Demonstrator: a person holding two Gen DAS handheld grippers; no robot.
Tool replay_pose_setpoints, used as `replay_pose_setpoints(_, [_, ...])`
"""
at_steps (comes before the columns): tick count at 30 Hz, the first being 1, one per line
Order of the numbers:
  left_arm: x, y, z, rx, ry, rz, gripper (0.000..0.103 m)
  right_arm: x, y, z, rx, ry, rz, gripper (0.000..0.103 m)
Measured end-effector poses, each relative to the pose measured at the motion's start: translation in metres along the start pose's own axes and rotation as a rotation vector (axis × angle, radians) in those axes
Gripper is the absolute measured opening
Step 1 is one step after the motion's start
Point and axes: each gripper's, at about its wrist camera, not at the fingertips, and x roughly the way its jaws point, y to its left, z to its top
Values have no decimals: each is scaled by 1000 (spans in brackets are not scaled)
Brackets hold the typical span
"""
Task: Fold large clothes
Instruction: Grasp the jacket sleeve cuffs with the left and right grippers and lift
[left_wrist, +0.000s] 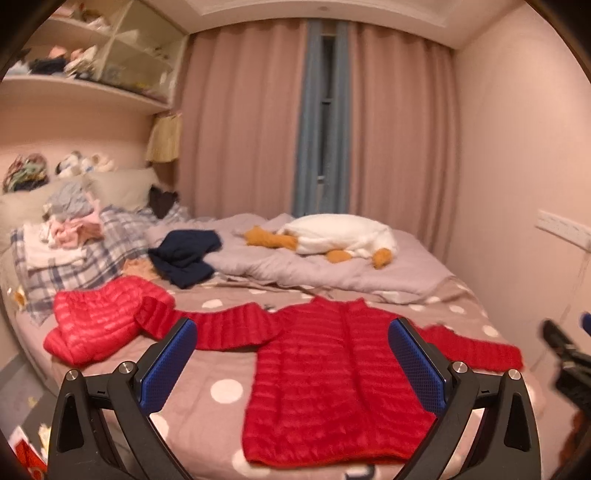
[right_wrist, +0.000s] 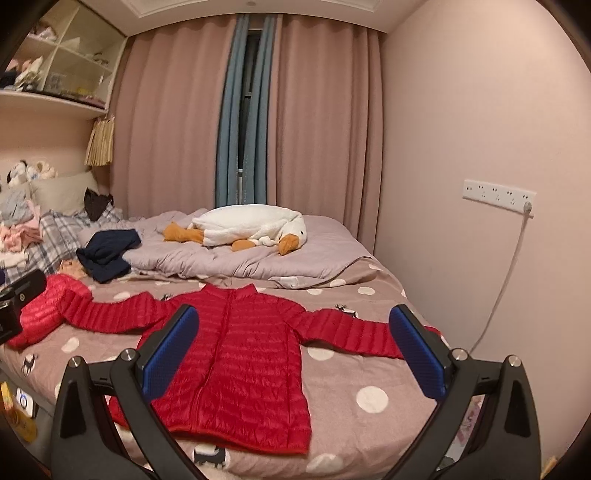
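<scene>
A red quilted jacket (right_wrist: 240, 354) lies flat, front up with sleeves spread, at lower centre of frame on the polka-dot bed sheet (right_wrist: 369, 398), with the left gripper (left_wrist: 291, 365) and right gripper (right_wrist: 293, 354) both held wide apart and empty above it, a second red jacket (left_wrist: 96, 321) crumpled at left, and a plush goose (right_wrist: 251, 229) lying beyond on the grey duvet (right_wrist: 325, 254).

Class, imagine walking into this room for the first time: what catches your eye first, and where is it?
A bright red puffer jacket lies spread flat, sleeves out, on the near part of the polka-dot bedsheet. Behind it, a big white goose plush sprawls on the grey duvet. A second red jacket is crumpled at the left.
</scene>
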Motion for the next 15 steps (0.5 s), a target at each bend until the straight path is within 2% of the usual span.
replay_pose_setpoints(5, [88,56,9,-117,15,122,102,76,-43,6,105,68,-28,103])
replay_pose_setpoints(8, [153,103,3,-181,105,154,102,143,-84,-1,192,144,-112,103])
replay_pose_setpoints(10, [196,144,-9,-237,163,207,102,194,-119,-15,269,212,-171,103])
replay_pose_setpoints(13, [239,193,-30,-313,196,172,102,264,-163,-47,358,306,-255,103])
replay_pose_setpoints(15, [276,230,-54,-419,290,184,99,302,-185,-71,387,372,-353,101])
